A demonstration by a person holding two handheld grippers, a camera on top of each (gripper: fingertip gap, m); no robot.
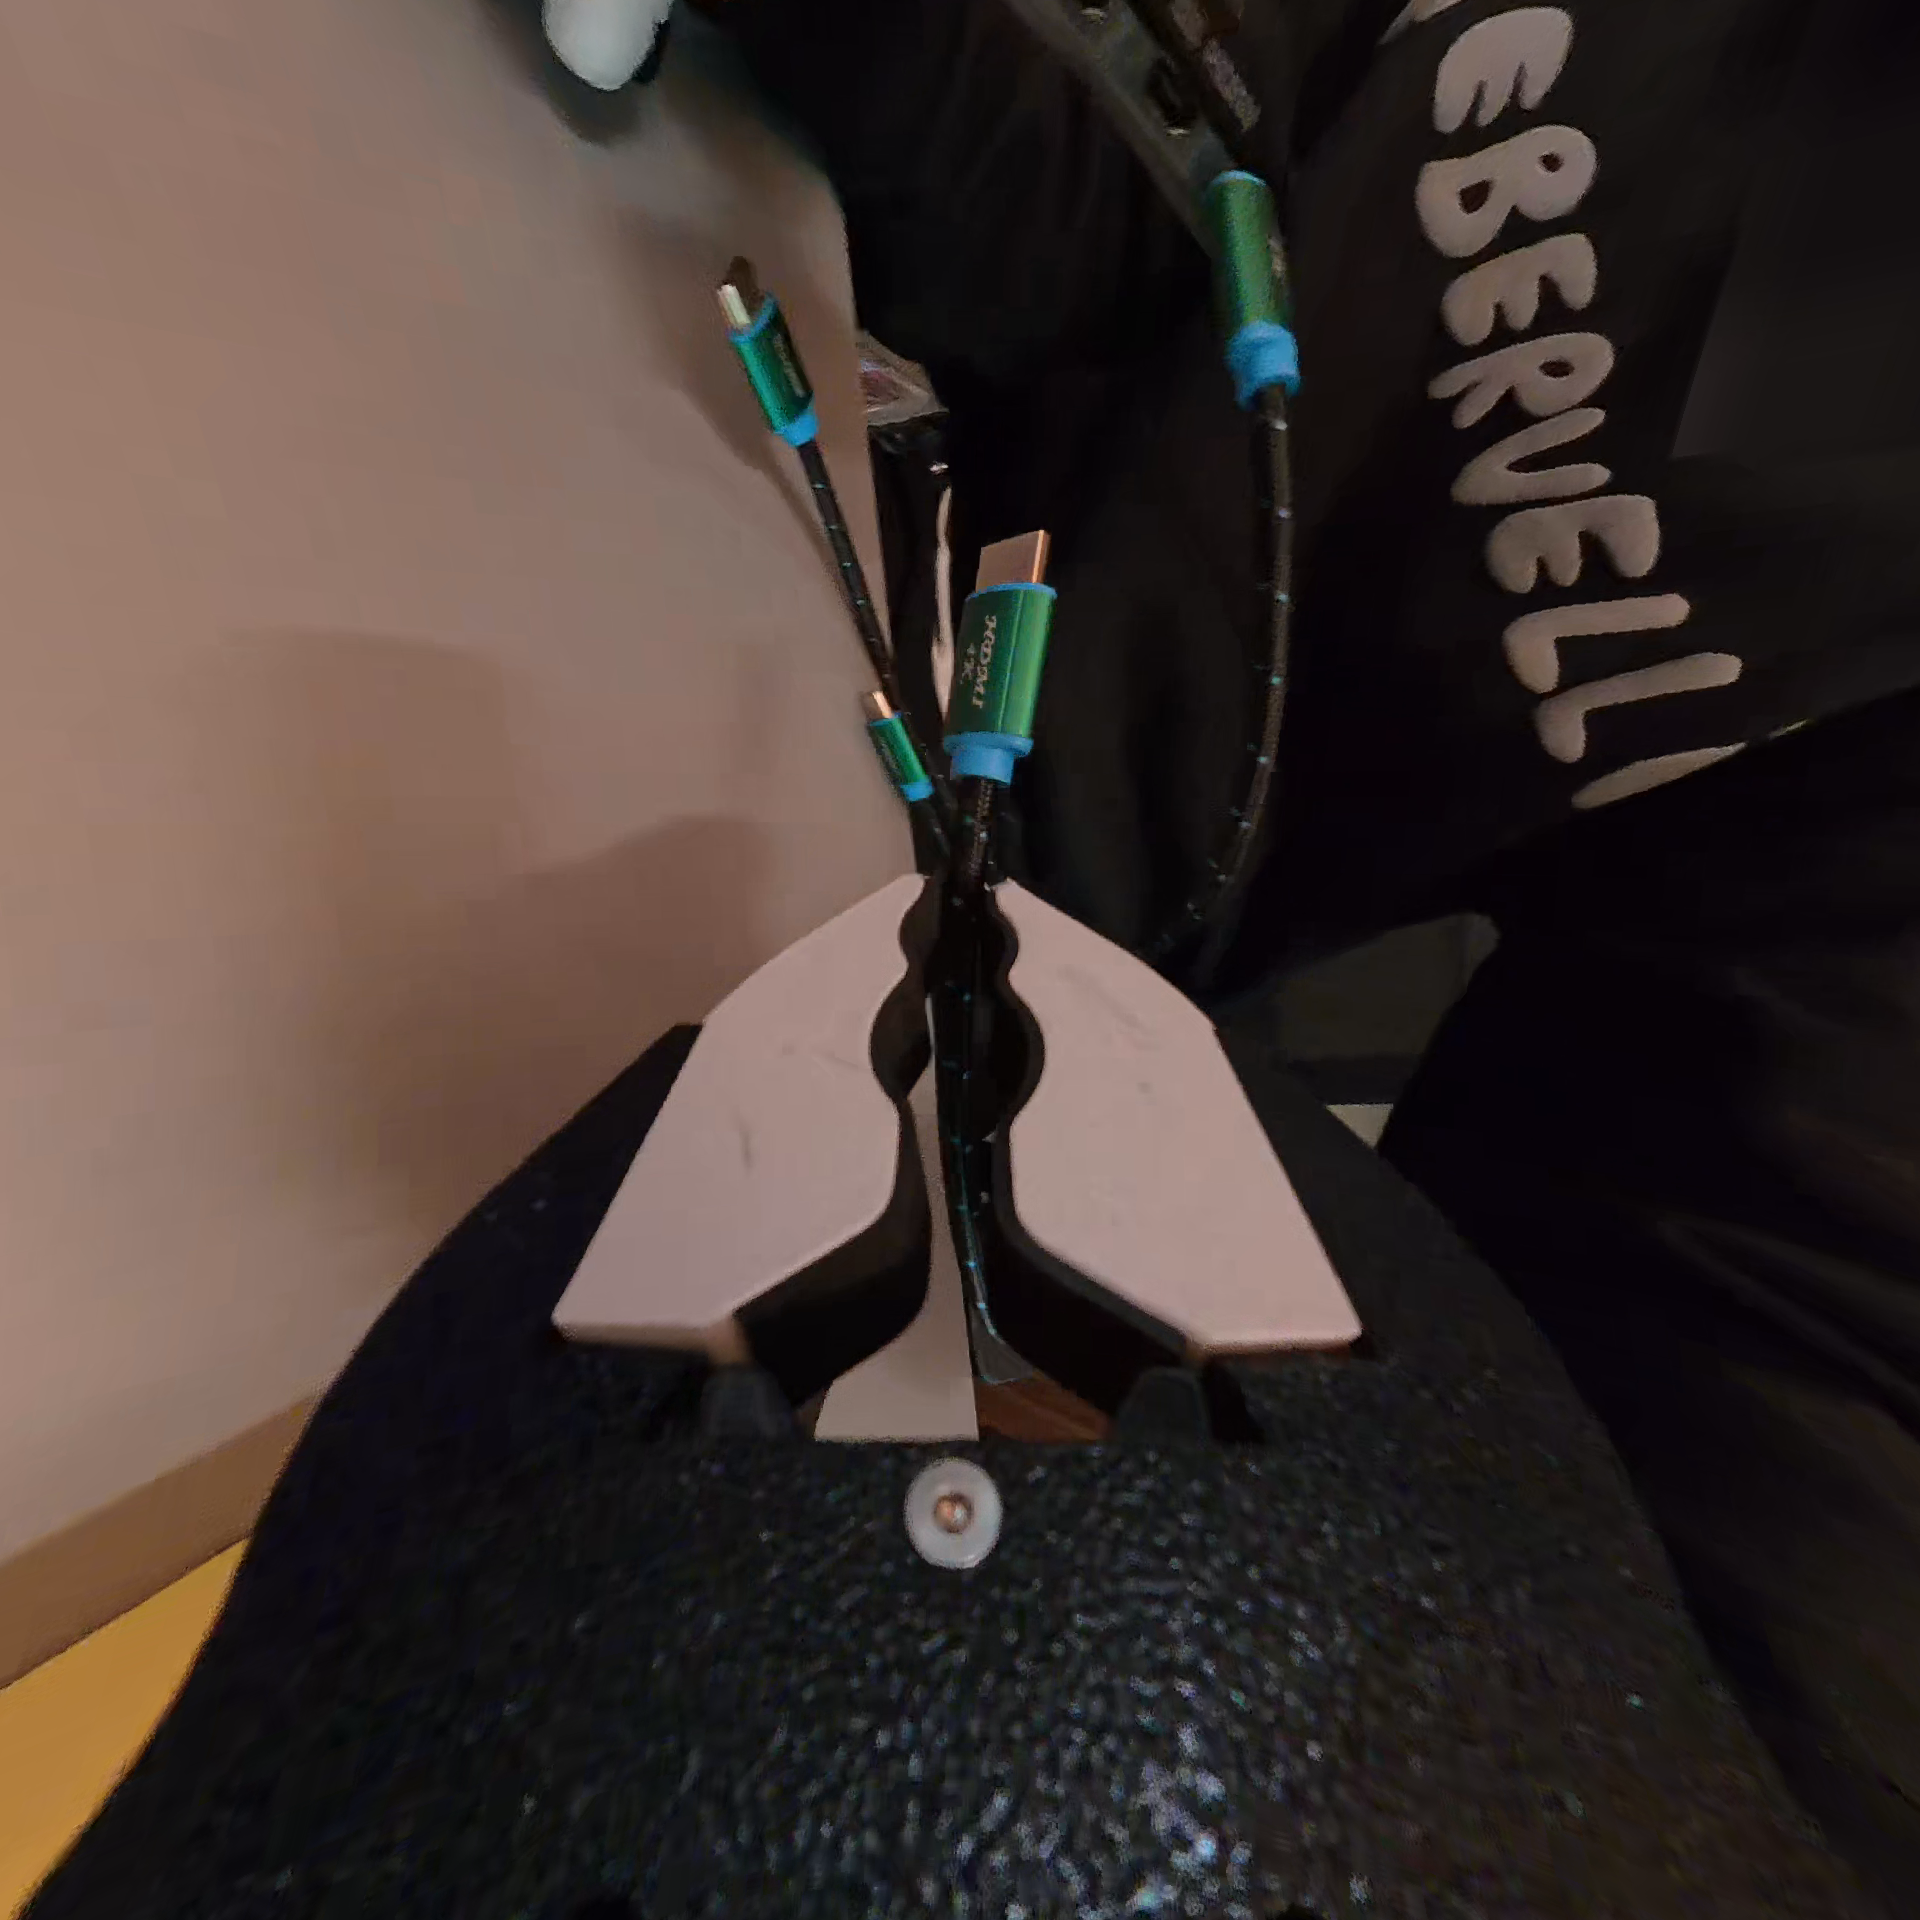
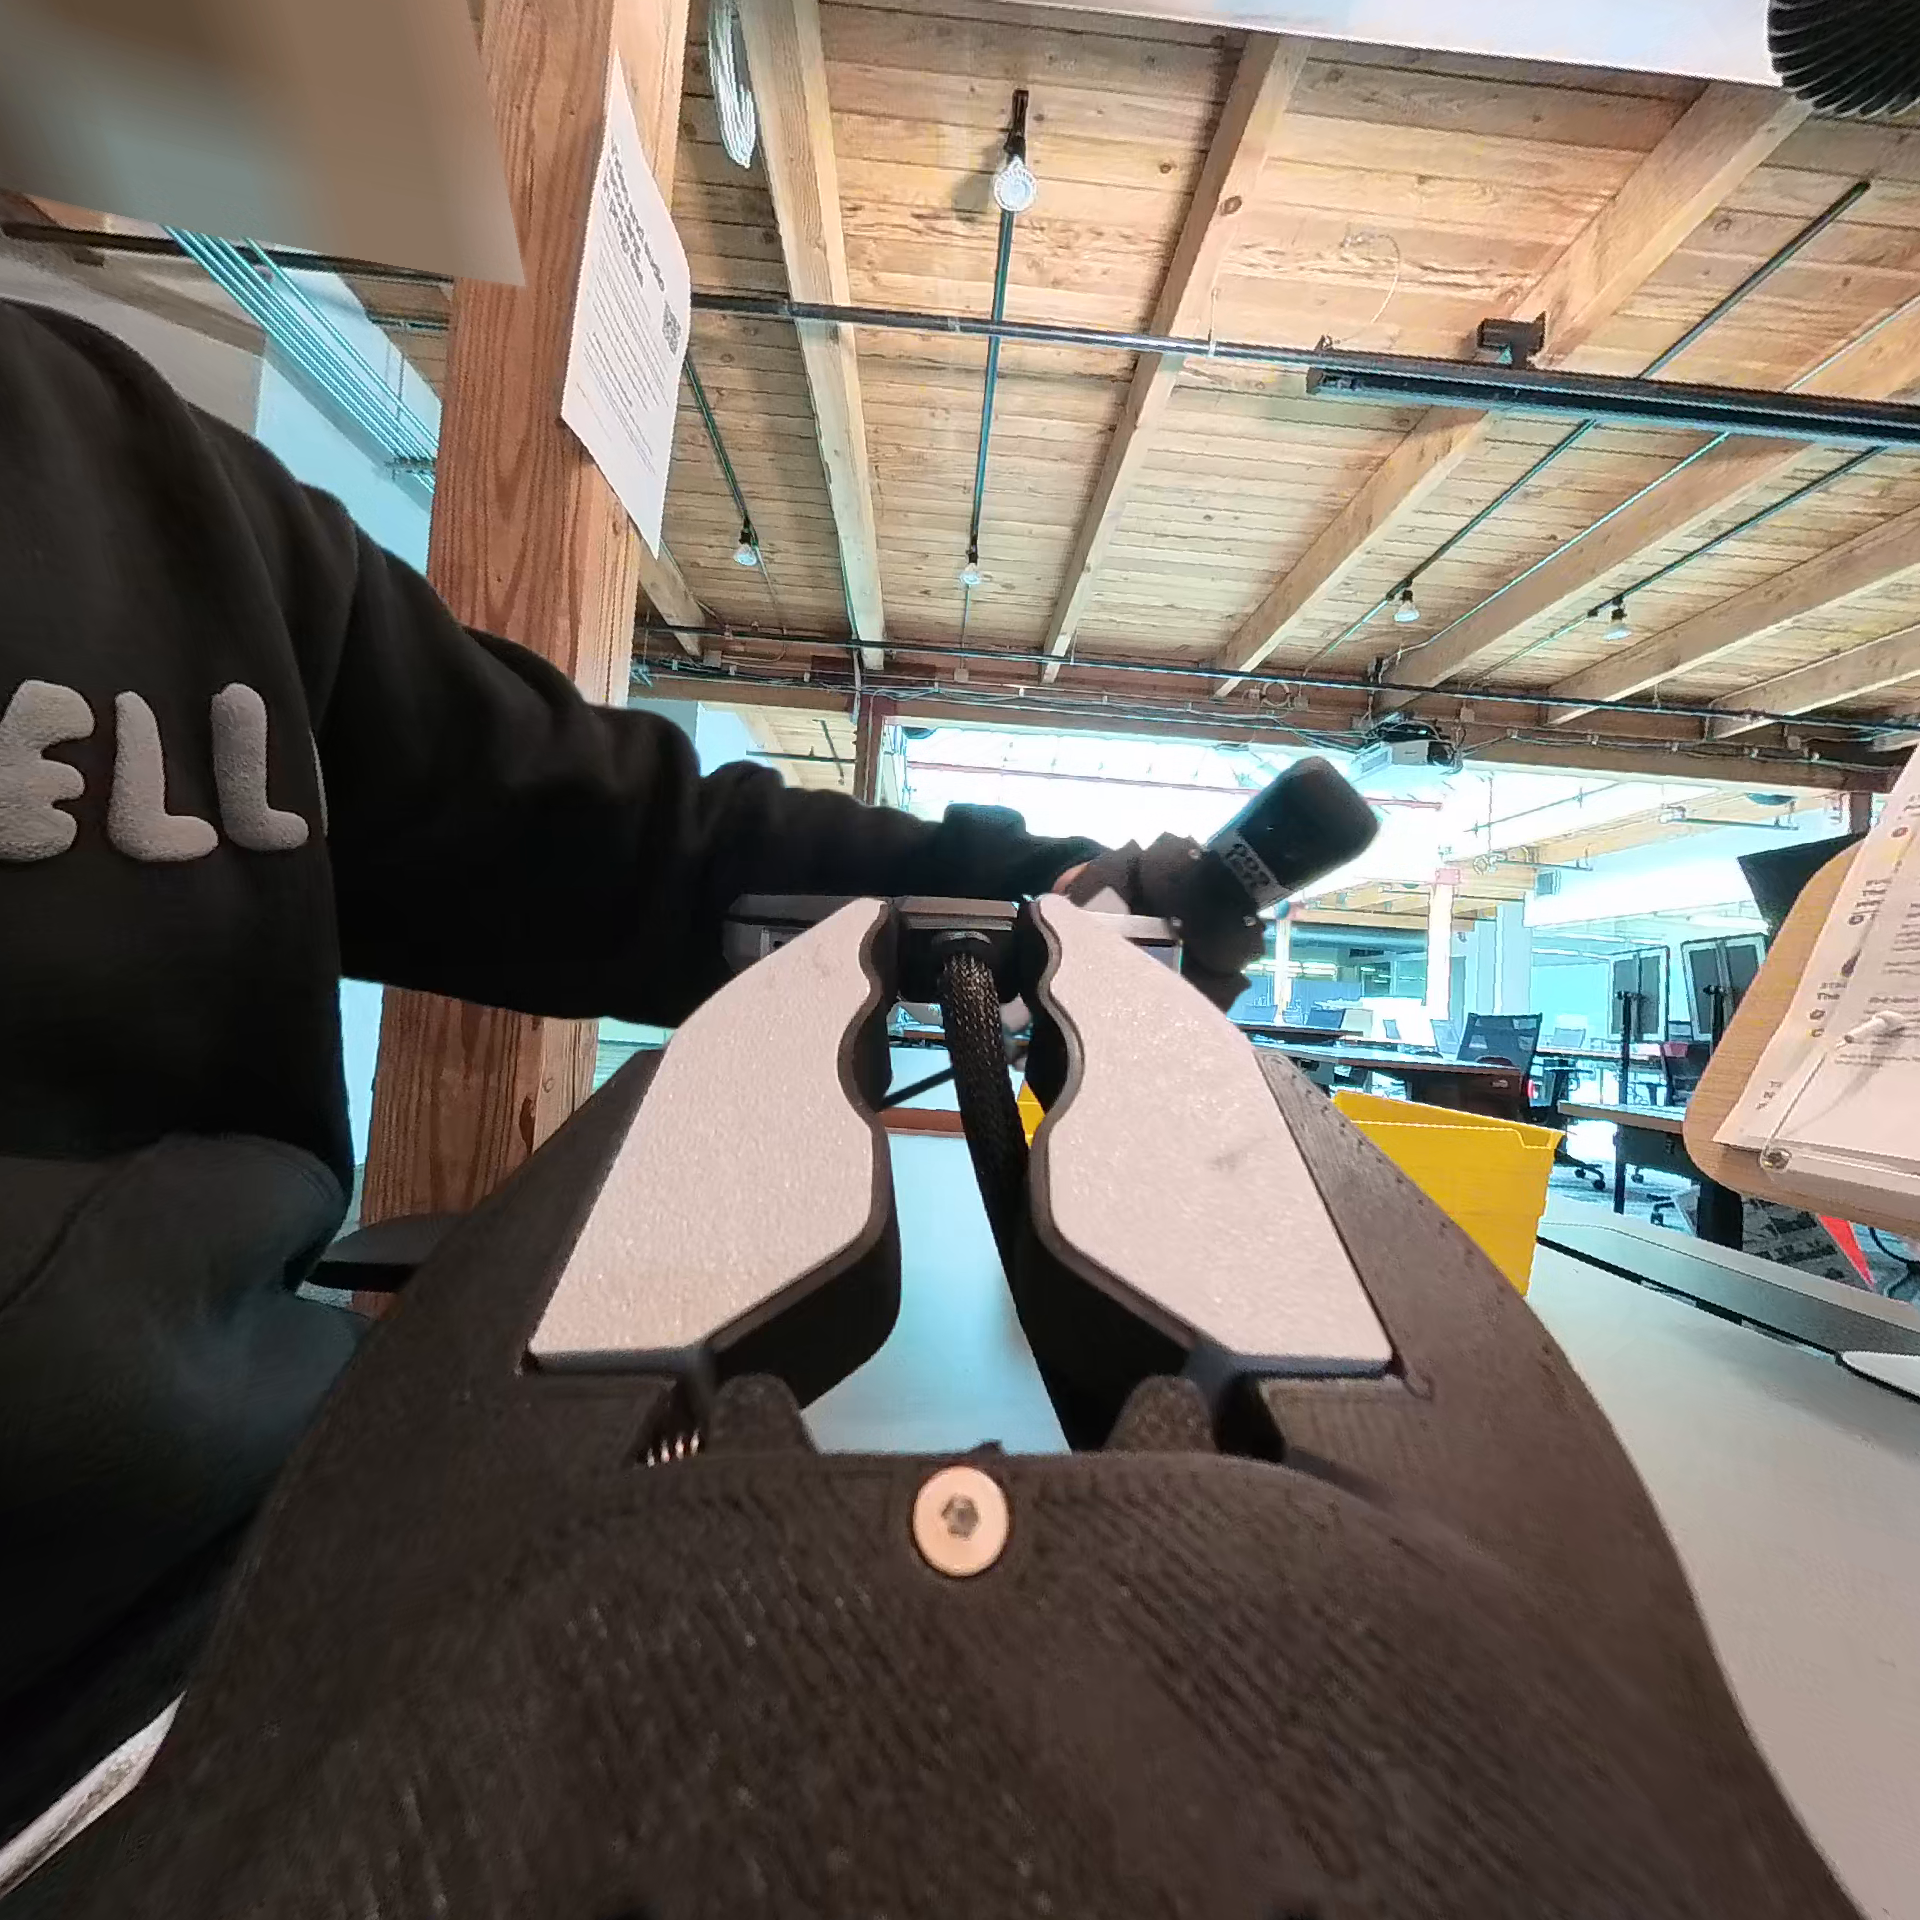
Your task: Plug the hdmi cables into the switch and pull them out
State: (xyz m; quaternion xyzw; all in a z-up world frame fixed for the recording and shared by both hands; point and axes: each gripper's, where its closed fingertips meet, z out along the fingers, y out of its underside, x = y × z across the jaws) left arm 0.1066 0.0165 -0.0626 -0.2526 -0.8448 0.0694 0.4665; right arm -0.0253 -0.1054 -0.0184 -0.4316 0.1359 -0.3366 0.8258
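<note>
The left gripper had its jaws closed on a bundle of braided hdmi cables, 3 green plugs fanning free above the tips at frame centre. The right gripper had its jaws narrowed around the black switch, its thick braided lead running between them. Gripped so far below the plugs, the cables could flex and miss a port. Only the right wrist view showed the switch, only the left the loose plugs.
</note>
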